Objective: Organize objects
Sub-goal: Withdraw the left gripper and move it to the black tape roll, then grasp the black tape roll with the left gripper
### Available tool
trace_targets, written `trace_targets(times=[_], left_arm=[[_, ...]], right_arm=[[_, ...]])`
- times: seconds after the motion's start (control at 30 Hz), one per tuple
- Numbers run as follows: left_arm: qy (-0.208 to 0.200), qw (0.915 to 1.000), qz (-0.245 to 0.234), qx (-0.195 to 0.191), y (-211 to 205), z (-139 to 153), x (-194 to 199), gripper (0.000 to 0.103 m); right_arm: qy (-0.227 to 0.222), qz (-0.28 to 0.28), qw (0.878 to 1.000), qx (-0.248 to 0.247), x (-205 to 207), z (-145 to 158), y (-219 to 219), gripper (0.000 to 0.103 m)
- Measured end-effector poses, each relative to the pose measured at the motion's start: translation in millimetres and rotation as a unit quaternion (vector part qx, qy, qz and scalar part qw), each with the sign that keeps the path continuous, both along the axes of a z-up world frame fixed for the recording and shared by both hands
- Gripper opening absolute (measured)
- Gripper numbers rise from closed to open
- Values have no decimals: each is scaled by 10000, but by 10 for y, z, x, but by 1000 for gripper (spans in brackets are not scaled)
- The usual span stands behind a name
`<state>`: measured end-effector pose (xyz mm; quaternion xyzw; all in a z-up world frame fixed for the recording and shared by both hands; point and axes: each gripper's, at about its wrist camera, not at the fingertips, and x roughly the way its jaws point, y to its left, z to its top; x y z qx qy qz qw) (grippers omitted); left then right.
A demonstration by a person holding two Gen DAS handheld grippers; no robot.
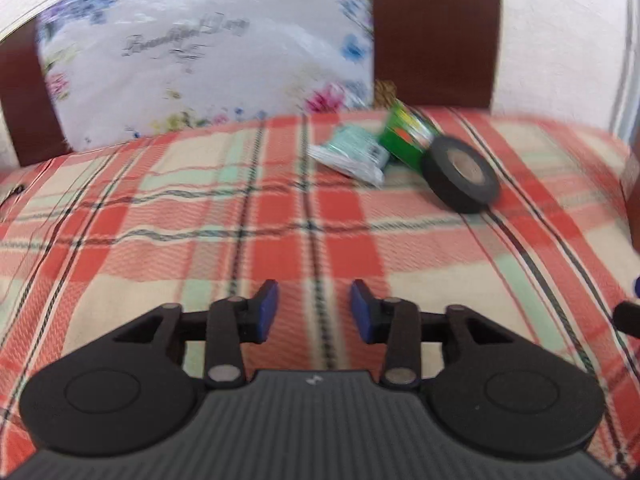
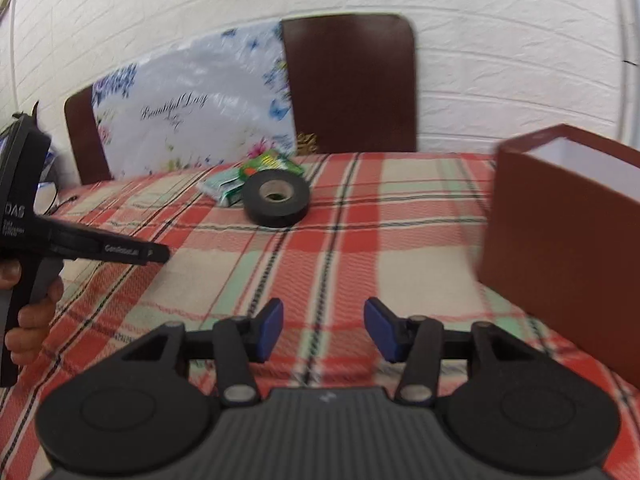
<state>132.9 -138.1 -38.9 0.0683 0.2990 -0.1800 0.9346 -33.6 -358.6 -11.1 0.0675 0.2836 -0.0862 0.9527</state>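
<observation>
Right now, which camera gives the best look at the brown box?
The right wrist view: the brown box stands large at the right on the plaid tablecloth, showing its open top and white inside. The left wrist view catches only a brown sliver at the right edge.

L gripper (image 1: 315, 306): jaws apart, nothing between them, held low and roughly level. R gripper (image 2: 323, 326): jaws apart too, nothing held. From R wrist view, the person's left hand (image 2: 28, 312) wraps the L gripper's handle, fingers curled.
</observation>
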Motion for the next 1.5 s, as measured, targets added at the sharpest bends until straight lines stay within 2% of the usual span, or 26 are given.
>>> trace_targets(times=[0.07, 0.1, 0.13, 0.17, 0.2, 0.3, 0.4, 0.43, 0.47, 0.53, 0.63, 0.73, 0.83, 0.93, 1.0, 1.07, 1.13, 1.2, 1.27, 1.33, 1.4, 1.5], left_arm=[[-267, 9994, -31, -220, 108, -68, -50, 49], [-247, 9991, -32, -333, 122, -61, -39, 49], [-229, 9990, -22, -375, 119, -53, -29, 50], [-250, 9990, -20, -379, 109, -60, -24, 51], [-282, 9990, -24, -354, 86, -62, -28, 51], [-293, 9988, -44, -398, 117, -92, -50, 53], [-243, 9983, -54, -519, 160, -144, 11, 53], [-237, 9983, -56, -532, 160, -138, 10, 54], [-234, 9983, -61, -539, 165, -154, 13, 54], [-227, 9982, -66, -552, 165, -154, 6, 55], [-220, 9982, -66, -563, 168, -154, 7, 55], [-228, 9982, -85, -543, 165, -152, 1, 56], [-221, 9984, -121, -514, 158, -139, -2, 58], [-148, 9993, -225, -246, 78, -89, -62, 59], [253, 9968, -600, -473, 15, -1, -186, 58], [951, 9831, -1244, -946, -109, 101, -358, 57], [1580, 9612, -1939, -1160, -326, 178, -554, 57], [1828, 9465, -2454, -1026, -570, 251, -765, 57], [1913, 9380, -2779, -799, -778, 304, -938, 57], [2058, 9334, -2898, -489, -946, 293, -1052, 57], [2189, 9303, -2939, -168, -1093, 199, -1133, 45], [2151, 9354, -2806, -60, -1172, 136, -1154, 38]], right_arm=[[40, 122, 9999, -73, 263, -35, 17, 59], [63, 198, 9997, -92, 429, -53, 5, 60], [87, 244, 9996, -124, 574, -74, 3, 66], [149, 275, 9994, -151, 756, -103, -9, 78], [217, 306, 9992, -130, 919, -125, -27, 81], [270, 304, 9992, -18, 1376, -163, -31, 82], [363, 224, 9991, -77, 1734, -209, -24, 92], [333, 192, 9992, -97, 1826, -216, -19, 90], [320, 172, 9992, -143, 1890, -218, -11, 81], [332, 177, 9990, -247, 1918, -223, 17, 81], [402, 234, 9985, -271, 1808, -220, 45, 80], [528, 337, 9971, -442, 1517, -207, 137, 80], [625, 423, 9961, -466, 1017, -180, 200, 80], [722, 447, 9955, -426, 409, -153, 231, 80], [744, 369, 9959, -369, -13, -137, 227, 80], [713, 238, 9964, -386, -362, -117, 253, 81], [672, 135, 9969, -393, -609, -107, 287, 81], [593, 84, 9971, -465, -762, -119, 318, 84], [560, 119, 9971, -506, -783, -117, 313, 84], [564, 135, 9972, -477, -766, -108, 298, 85], [534, 170, 9975, -440, -799, -117, 271, 85], [475, 266, 9977, -393, -826, -135, 260, 81]])
